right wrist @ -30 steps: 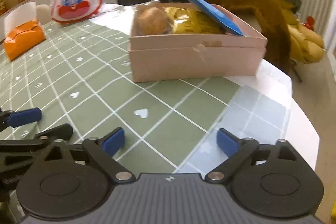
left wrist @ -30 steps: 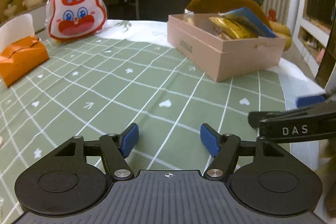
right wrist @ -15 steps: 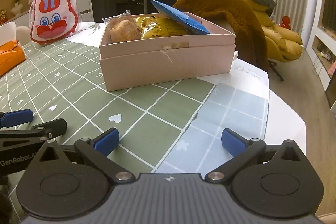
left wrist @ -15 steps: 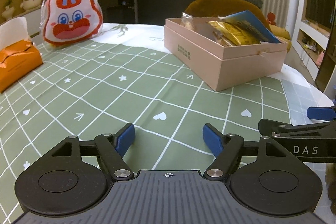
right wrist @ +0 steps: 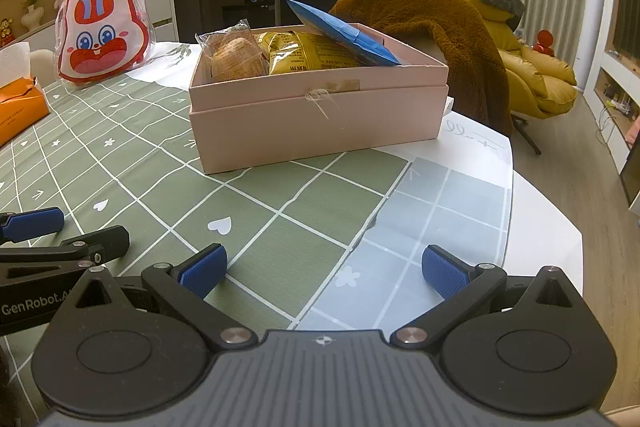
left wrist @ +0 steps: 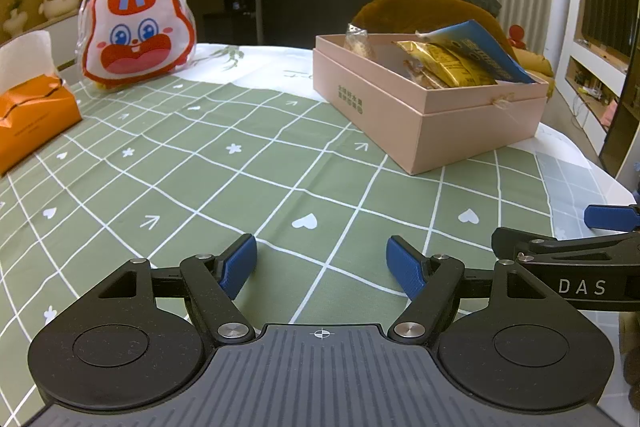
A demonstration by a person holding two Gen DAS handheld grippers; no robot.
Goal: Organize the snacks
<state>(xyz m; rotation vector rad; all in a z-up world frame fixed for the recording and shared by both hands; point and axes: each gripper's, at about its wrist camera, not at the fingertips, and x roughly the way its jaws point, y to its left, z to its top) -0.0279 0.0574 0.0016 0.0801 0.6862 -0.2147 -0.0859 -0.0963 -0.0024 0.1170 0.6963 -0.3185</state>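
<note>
Both my grippers have drawn back and levelled out since a moment ago, so the pink box (right wrist: pixel 316 115) now sits farther ahead on the worktop (left wrist: pixel 240 187). My left gripper (left wrist: pixel 322 265) hovers low over the green checked cloth, fingers apart and holding nothing; my right gripper (right wrist: pixel 322 269) hangs beside it, spread wider, also empty. In the box lie a clear-wrapped pastry (right wrist: pixel 234 55), a yellow snack bag (right wrist: pixel 308 57) and a blue packet (right wrist: pixel 340 31) leaning on its rim. The rabbit-face bag (left wrist: pixel 138 31) stands far left, beside an orange tissue pack (left wrist: pixel 34 117).
</note>
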